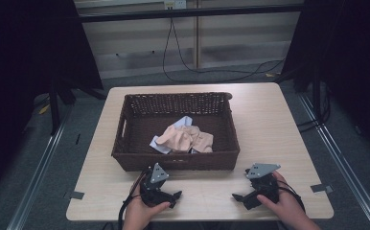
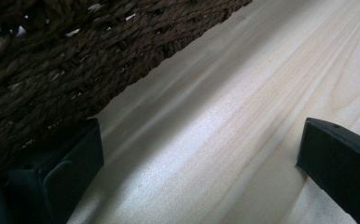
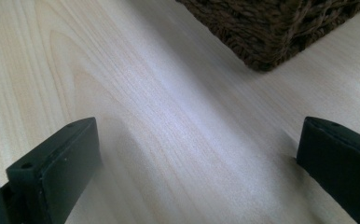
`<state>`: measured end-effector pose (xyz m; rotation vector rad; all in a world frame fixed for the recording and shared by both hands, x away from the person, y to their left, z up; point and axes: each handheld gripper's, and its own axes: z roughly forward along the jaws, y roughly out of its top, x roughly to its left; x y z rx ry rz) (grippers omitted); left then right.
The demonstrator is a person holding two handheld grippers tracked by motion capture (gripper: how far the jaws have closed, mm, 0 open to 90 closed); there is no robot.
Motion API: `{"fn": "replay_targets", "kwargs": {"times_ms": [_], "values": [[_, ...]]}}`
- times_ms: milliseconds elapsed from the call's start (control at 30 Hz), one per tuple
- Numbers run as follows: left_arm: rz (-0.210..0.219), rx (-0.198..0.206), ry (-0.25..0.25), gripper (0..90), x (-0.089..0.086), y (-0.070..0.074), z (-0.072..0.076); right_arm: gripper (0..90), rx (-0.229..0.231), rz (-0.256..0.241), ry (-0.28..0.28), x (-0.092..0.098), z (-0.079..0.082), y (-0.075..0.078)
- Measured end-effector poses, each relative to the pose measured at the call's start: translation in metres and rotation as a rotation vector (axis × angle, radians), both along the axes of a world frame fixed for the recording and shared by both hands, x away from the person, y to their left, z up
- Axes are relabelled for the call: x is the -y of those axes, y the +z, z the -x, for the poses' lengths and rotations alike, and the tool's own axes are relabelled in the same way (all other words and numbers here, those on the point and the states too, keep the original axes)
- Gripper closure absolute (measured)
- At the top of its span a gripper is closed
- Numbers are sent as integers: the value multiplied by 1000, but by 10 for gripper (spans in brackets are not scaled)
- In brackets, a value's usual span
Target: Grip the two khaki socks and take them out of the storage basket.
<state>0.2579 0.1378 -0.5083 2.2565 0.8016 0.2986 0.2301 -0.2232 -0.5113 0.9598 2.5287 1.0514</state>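
Two claws rest on the table (image 1: pixel 269 120), both spread wide and gripping nothing: the left claw (image 1: pixel 172 197) at seven o'clock, the right claw (image 1: pixel 240 197) at five. Between them, toward twelve, a wicker basket (image 1: pixel 173 162) holds crumpled cloth (image 1: pixel 185 139).

Two hands hold two grippers low at the near edge of the table.

The left hand (image 1: pixel 137 211) comes in from the bottom and holds the left gripper (image 1: pixel 172 196) near the table's near edge, left of centre, jaws spread wide and pointing right. The right hand (image 1: pixel 283 203) holds the right gripper (image 1: pixel 238 197) right of centre, jaws also wide apart, pointing left toward the other. Each gripper carries a grey three-cornered plate on top. The two grippers sit apart, nothing between their jaws.
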Motion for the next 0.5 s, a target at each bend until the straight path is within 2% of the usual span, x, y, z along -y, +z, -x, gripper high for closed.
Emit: {"fn": "replay_targets", "kwargs": {"times_ms": [100,200,233,267,300,333,367,433,467,500], "values": [[3,0,3,11,0,0,0,0,1,0,1,0,0,0],[-13,-16,1,45,-1,3,-1,0,0,0,0,0,0,0],[-44,-43,-13,43,0,7,-2,0,0,0,0,0,0,0],[-44,-43,-13,43,0,7,-2,0,0,0,0,0,0,0],[-42,-63,-20,42,0,8,-2,0,1,0,1,0,0,0],[-52,-107,-43,41,0,12,-4,0,0,0,1,0,0,0],[-52,-107,-43,28,0,12,-4,0,0,0,1,0,0,0],[-83,-149,-102,22,-1,22,-6,0,0,0,0,0,0,0],[-83,-149,-102,15,-1,22,-6,0,0,0,0,0,0,0],[-92,-169,-120,15,-1,26,-7,0,0,0,0,0,0,0]]}}
